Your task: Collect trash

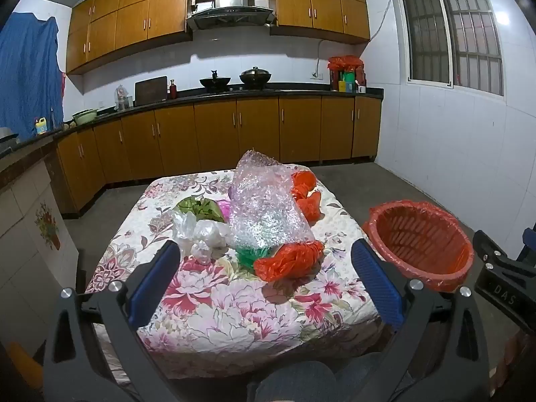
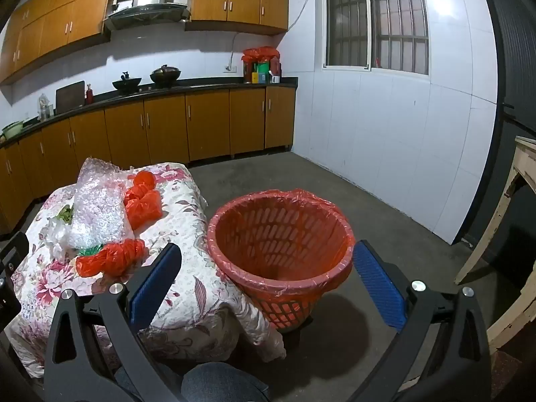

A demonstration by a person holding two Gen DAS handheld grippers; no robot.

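A floral-cloth table (image 1: 234, 305) holds a pile of trash: a large bubble-wrap sheet (image 1: 264, 207), a near orange bag (image 1: 288, 259), far orange bags (image 1: 306, 194), a green bag (image 1: 251, 256), white bags (image 1: 204, 234) and a green-leafy bag (image 1: 197, 207). My left gripper (image 1: 264, 268) is open and empty, just short of the near orange bag. A red basket lined with an orange bag (image 2: 281, 244) stands on the floor right of the table. My right gripper (image 2: 268, 274) is open and empty, in front of the basket. The trash also shows in the right wrist view (image 2: 110, 258).
Kitchen counter and wooden cabinets (image 1: 217, 134) run along the back and left walls. A white tiled wall (image 2: 385, 134) with a window is on the right. A worn cream wooden frame (image 2: 502, 234) stands at far right. Bare concrete floor (image 2: 301, 174) surrounds the basket.
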